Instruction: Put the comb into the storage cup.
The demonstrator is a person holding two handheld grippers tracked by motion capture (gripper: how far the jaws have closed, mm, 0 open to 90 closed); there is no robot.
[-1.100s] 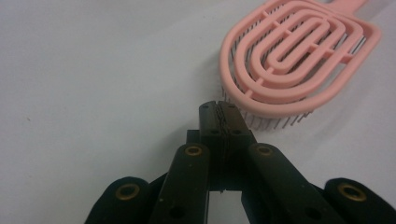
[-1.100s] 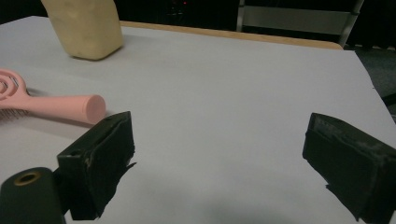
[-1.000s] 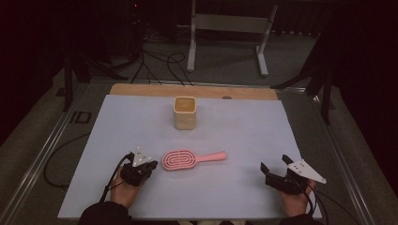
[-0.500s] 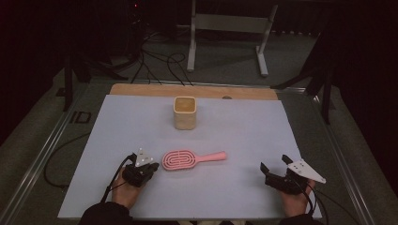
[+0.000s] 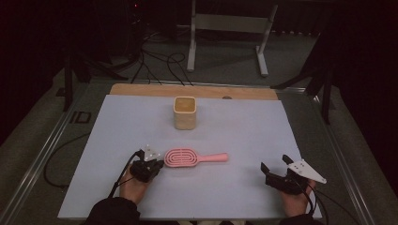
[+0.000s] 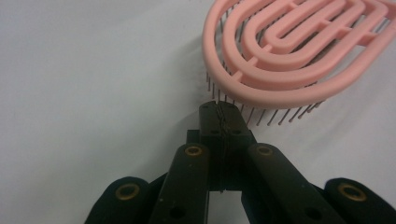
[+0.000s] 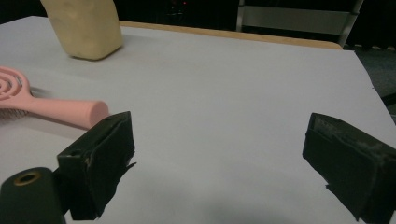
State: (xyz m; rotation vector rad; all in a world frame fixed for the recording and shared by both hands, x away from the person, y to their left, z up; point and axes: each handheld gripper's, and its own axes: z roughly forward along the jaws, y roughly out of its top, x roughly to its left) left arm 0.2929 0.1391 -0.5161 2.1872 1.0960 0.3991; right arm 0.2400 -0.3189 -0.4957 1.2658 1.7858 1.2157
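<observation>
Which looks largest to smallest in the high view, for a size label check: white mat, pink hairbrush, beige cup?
1. white mat, by far the largest.
2. pink hairbrush, longest of the two small items.
3. beige cup, slightly smaller, though it sits farther from the camera.

Middle of table (image 5: 234,136): bare between hairbrush (image 5: 195,157) and right gripper (image 5: 273,167).
Near left gripper (image 5: 157,164): brush head just ahead.
Far centre: cup (image 5: 185,112) stands alone, room on both sides.

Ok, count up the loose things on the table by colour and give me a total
Pink: 1, the hairbrush
Beige: 1, the square cup
Total: 2 on the white table mat
</observation>
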